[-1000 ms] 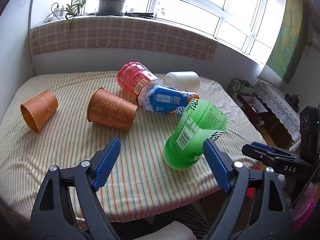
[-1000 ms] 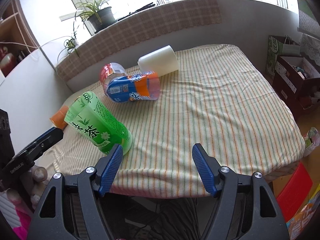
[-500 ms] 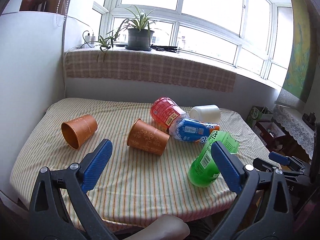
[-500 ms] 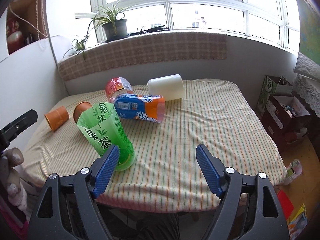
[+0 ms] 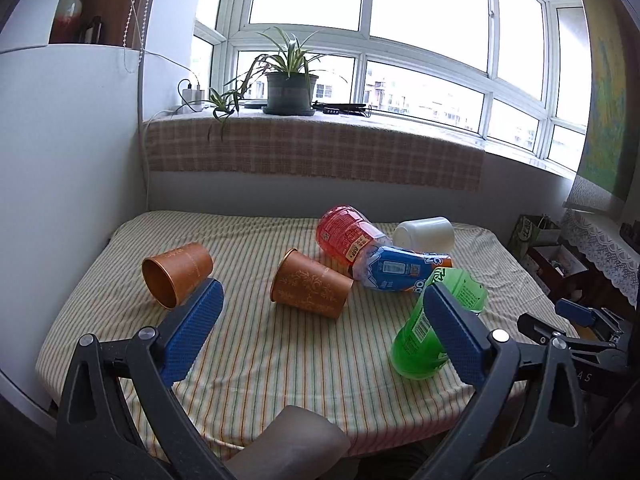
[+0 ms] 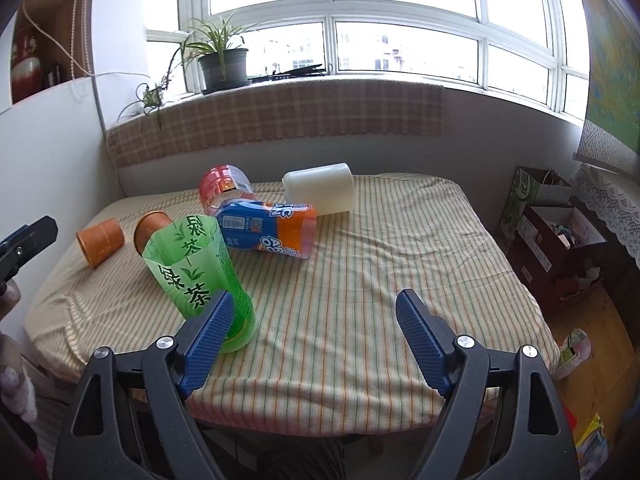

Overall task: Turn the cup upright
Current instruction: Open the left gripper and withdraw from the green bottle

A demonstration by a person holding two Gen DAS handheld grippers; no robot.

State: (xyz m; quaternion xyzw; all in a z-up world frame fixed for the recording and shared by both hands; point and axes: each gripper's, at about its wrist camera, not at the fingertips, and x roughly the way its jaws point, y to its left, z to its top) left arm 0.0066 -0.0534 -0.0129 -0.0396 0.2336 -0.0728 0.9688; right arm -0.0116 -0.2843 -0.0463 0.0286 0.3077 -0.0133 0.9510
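Left gripper (image 5: 322, 328) and right gripper (image 6: 316, 334): blue-padded jaws spread wide, nothing held, both poised over the near edge of the striped tablecloth (image 6: 380, 256). Green tea cup (image 6: 198, 270): standing on its base, mouth up, leaning slightly, just beside the right gripper's left finger. Lying on their sides beyond: two copper cups (image 5: 178, 274) (image 5: 310, 290), blue-and-orange cup (image 6: 268, 230), red cup (image 5: 346, 236), white cup (image 6: 320, 188); potted plant (image 5: 288, 88) on the windowsill

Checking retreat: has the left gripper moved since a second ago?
Yes. The left gripper backed away from the striped cloth-covered table and pitched up, showing more window.
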